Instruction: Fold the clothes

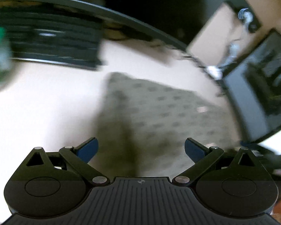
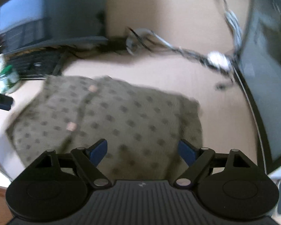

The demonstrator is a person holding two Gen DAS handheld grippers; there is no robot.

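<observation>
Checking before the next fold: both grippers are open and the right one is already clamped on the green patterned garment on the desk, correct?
Not clamped. The right wrist view shows the right gripper open above the garment, holding nothing. The left gripper is open, as you said.

Both grippers same build: left gripper (image 1: 141, 149) and right gripper (image 2: 142, 150) have a black ribbed body, round black side housings, black link arms with silver pivot pins, blue pads (image 2: 99, 151), small crosshair mark centre.
</observation>
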